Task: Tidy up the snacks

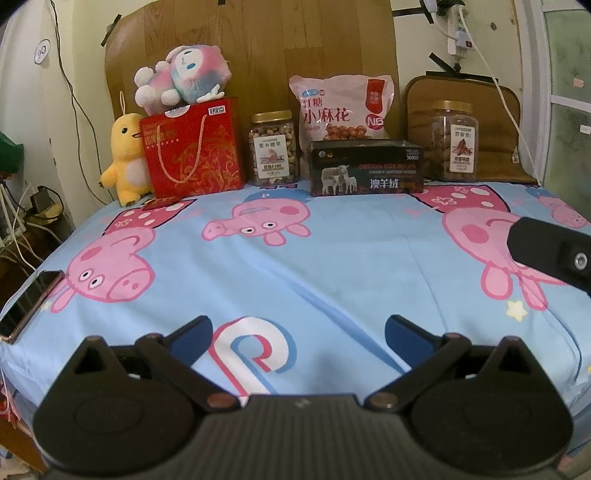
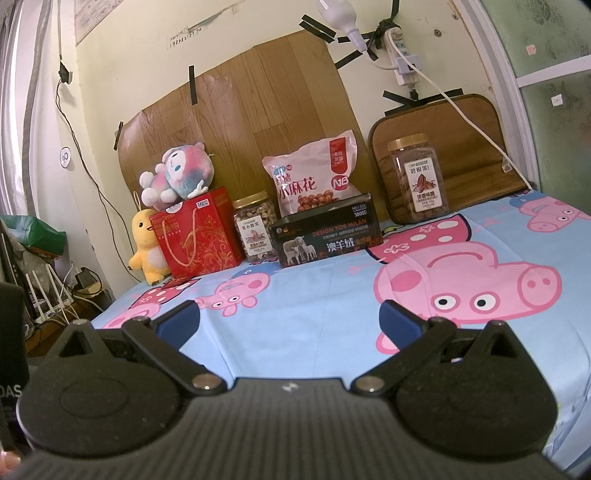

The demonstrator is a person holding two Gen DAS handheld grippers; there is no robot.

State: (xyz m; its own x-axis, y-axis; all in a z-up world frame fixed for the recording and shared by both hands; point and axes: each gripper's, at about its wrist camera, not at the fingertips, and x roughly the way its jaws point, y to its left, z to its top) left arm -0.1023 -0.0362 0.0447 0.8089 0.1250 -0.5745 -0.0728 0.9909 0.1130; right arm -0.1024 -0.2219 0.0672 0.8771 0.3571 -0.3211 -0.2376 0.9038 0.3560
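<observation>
Nearest to us, our left gripper (image 1: 298, 334) hangs with its blue-padded fingers spread wide and empty over the light blue bedsheet printed with pink cartoon pigs (image 1: 332, 266); our right gripper (image 2: 290, 319) is likewise spread apart and carries nothing. We judge the organizing as not yet begun: no snack is in hand, and all of them stand well apart from us at the far edge.

Along that far edge, from left to right, we see a red paper gift bag with cord handles (image 1: 194, 149), a clear plastic jar of nuts with a gold lid (image 1: 274, 149), a black cardboard box printed with sheep (image 1: 365, 168) with a pink bag of small fried twists (image 1: 341, 107) standing just behind it, and, well apart to the right, a taller clear jar of pecans (image 1: 453, 142). A yellow plush duck (image 1: 127, 160) and a pink-blue plush toy (image 1: 184, 75) flank and top the gift bag.

Only the left view shows a dark phone (image 1: 29, 304) at the sheet's left edge and part of our right gripper. Only the right view shows a white bulb (image 2: 340, 18) overhead and white router antennas (image 2: 48, 291) on the floor.
</observation>
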